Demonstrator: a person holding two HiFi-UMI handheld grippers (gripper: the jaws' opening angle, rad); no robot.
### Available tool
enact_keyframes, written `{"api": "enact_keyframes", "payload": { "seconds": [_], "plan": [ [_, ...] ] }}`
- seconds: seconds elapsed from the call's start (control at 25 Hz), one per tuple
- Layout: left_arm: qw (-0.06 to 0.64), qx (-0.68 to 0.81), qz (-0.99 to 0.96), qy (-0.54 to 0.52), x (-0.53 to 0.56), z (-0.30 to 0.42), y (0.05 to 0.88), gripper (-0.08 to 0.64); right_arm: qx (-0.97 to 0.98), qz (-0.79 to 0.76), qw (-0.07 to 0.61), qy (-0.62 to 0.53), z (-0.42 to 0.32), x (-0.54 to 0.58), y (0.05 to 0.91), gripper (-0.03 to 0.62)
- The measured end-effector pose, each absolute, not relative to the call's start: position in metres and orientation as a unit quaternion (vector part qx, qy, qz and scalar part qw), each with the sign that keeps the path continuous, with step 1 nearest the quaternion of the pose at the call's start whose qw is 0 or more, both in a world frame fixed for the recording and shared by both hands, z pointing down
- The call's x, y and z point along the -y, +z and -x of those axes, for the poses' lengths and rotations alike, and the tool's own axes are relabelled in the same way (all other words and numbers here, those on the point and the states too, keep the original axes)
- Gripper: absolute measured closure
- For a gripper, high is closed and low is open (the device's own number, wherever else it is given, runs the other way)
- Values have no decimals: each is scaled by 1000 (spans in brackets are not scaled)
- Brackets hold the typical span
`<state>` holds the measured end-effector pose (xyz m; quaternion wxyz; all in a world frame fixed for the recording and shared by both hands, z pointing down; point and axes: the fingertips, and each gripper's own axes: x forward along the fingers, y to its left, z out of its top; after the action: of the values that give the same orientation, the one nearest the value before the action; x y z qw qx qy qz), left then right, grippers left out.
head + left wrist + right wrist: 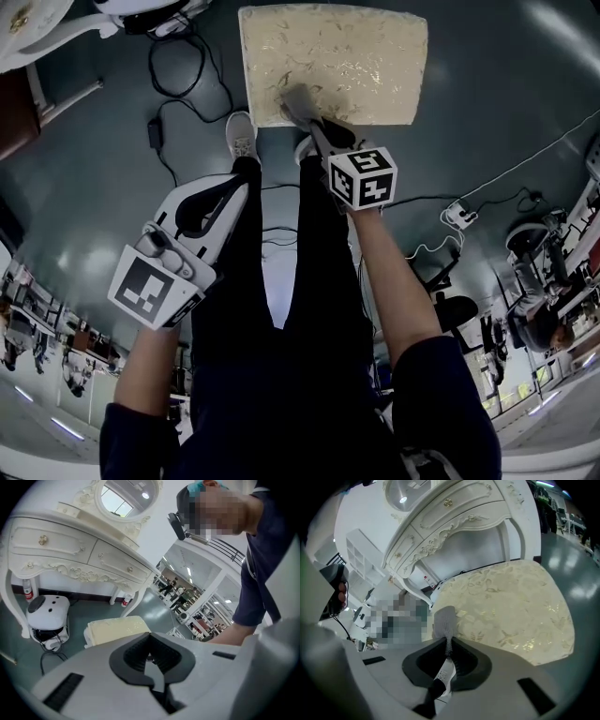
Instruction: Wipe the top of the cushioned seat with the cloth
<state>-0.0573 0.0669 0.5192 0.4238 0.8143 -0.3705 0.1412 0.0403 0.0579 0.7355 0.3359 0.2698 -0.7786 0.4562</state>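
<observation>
The right tool is clamped on the grey cloth, which lies at the near edge of the cushioned seat, left of its middle. Most of the seat top stretches beyond and rightward. The left tool, jaws together and empty, hangs well short of the seat.

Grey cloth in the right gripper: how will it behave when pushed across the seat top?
Probably floppy: the cloth is pinched thin by the right gripper, and its free end spreads onto the cushioned seat. It is likely light, so it may fold rather than push flat. The seat's patterned fabric looks textured and could drag the cloth into a bunch.
</observation>
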Motion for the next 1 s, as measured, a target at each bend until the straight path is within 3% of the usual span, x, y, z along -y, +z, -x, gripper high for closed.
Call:
{"api": "enact_keyframes", "payload": {
  "seconds": [0.64,1.0],
  "plan": [
    [418,298,-841,168,-6,-81,522,552,728,-365,308,493,-208,-25,746,548],
    [413,264,-852,185,4,-122,526,552,697,-404,302,509,-268,-20,759,548]
  ]
}}
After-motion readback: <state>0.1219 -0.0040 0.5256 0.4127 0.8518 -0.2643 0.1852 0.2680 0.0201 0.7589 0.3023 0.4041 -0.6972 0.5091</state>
